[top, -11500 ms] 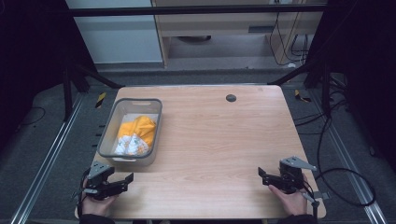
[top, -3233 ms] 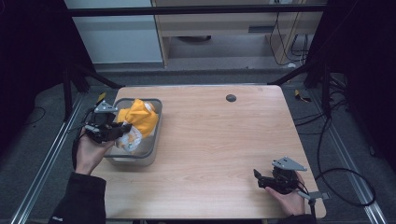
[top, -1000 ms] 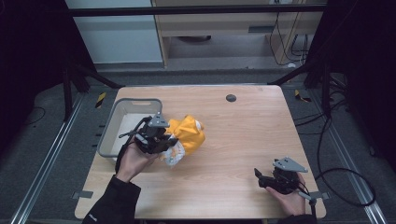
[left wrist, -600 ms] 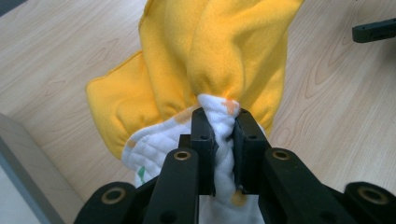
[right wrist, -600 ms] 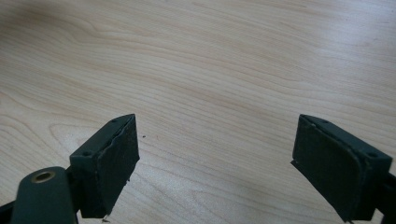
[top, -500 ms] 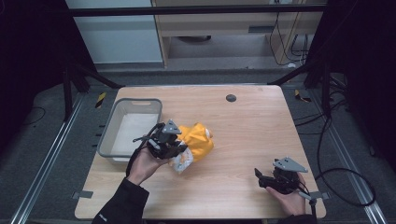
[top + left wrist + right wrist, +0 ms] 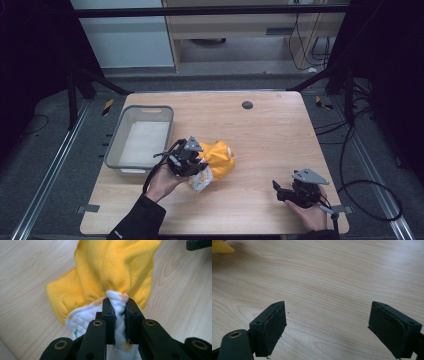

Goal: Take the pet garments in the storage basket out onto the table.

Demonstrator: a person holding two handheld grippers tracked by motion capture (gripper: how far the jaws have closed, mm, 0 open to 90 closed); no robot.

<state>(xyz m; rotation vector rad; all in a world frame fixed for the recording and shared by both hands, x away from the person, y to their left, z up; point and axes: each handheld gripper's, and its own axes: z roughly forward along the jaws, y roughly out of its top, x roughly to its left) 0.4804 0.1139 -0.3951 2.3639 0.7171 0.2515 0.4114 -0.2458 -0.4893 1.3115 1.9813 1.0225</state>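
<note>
A yellow cloth with a white spotted lining [image 7: 217, 161] rests bunched on the wooden table [image 7: 280, 135], just right of the grey bin [image 7: 114, 147]. My left gripper [image 7: 199, 167] is shut on a fold of it; in the left gripper view the jaws pinch the white lining [image 7: 117, 305] and the yellow cloth [image 7: 120, 267] spreads beyond them onto the wood. My right gripper [image 7: 279, 192] stays near the table's front right corner, open; in the right gripper view its pads [image 7: 272, 326] stand wide apart over bare wood.
The grey bin at the table's left holds nothing but its pale floor. A small dark round hole [image 7: 247, 105] marks the far middle of the table. A cable [image 7: 370, 192] loops off the right edge.
My left gripper has carried the cloth out of the bin, rightward and down onto the table. The bin now stands without it. The right gripper has stayed put.
</note>
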